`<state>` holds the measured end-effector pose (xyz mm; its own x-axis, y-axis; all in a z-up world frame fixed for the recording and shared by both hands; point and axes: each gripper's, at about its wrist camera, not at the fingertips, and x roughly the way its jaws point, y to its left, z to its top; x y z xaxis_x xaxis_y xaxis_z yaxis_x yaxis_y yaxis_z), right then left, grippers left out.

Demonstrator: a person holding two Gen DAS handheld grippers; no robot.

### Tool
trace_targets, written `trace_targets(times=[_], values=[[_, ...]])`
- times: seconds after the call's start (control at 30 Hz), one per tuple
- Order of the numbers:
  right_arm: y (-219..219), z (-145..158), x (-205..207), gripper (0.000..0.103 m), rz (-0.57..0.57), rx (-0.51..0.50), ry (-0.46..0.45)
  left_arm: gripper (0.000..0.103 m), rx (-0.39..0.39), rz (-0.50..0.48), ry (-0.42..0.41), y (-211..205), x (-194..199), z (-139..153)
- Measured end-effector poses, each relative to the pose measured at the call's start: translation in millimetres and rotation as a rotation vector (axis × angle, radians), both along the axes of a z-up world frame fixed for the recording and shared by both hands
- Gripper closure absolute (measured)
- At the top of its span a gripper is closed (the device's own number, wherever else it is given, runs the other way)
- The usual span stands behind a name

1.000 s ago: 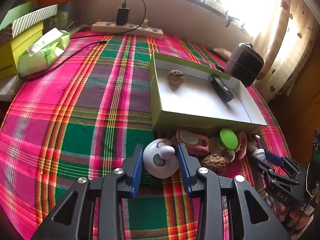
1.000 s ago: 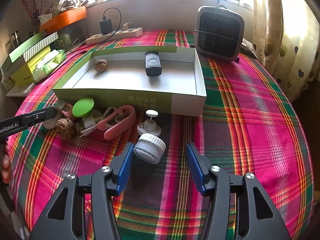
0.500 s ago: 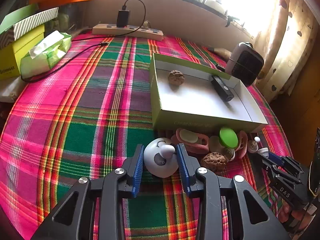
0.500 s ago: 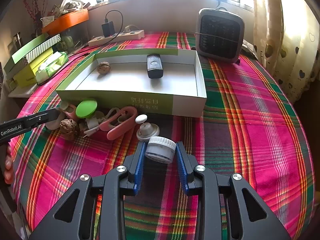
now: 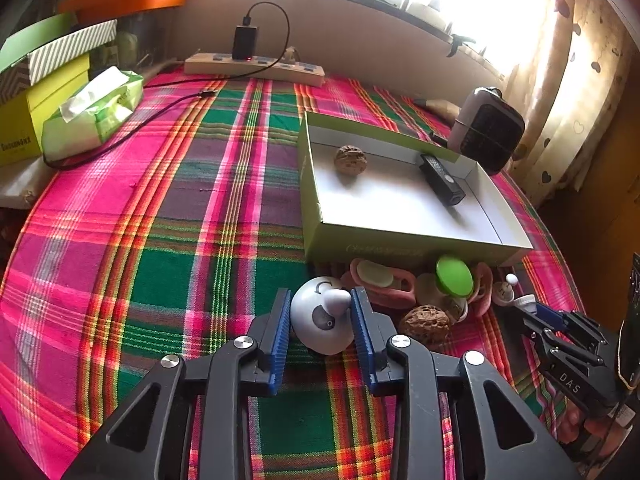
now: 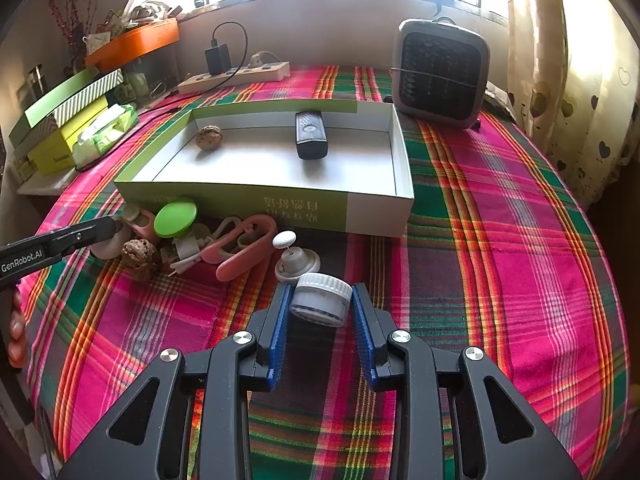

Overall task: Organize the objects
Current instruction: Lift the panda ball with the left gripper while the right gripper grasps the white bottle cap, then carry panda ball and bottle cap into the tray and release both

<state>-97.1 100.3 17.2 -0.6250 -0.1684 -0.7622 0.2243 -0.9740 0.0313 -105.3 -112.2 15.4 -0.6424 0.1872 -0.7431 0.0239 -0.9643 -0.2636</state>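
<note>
The left gripper [image 5: 322, 320] closes its jaws around a smooth, likely slippery white dome-shaped gadget [image 5: 324, 322] on the near surface, while the right gripper [image 6: 320, 306] clamps a light, rigid white ribbed-lid jar [image 6: 320, 298] across its sides.

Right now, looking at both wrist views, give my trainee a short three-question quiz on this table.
1. True or false: the green-edged box already holds a walnut and a black remote.
2. What sits between the pads of the right tool? A) white ribbed-lid jar B) green disc C) tissue pack
3. Fill in: the left tool is closing around a white ____ object.

Key:
1. True.
2. A, the white ribbed-lid jar, with both pads against it.
3. Dome-shaped; the white dome-shaped object sits between its pads, on the plaid cloth.
</note>
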Motion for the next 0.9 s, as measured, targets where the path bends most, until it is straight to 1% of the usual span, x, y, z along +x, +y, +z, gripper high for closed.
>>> trace_targets(times=[0.5, 0.9], values=[[-0.1, 8.1, 2.9, 0.071, 0.010, -0.007, 0.024, 0.075, -0.005, 0.006, 0.036, 1.4, 7.5, 9.8], [1.7, 18.9, 2.7, 0.071, 0.010, -0.016, 0.047, 0.075, 0.003, -0.014, 0.078, 7.1, 6.5, 26.6]])
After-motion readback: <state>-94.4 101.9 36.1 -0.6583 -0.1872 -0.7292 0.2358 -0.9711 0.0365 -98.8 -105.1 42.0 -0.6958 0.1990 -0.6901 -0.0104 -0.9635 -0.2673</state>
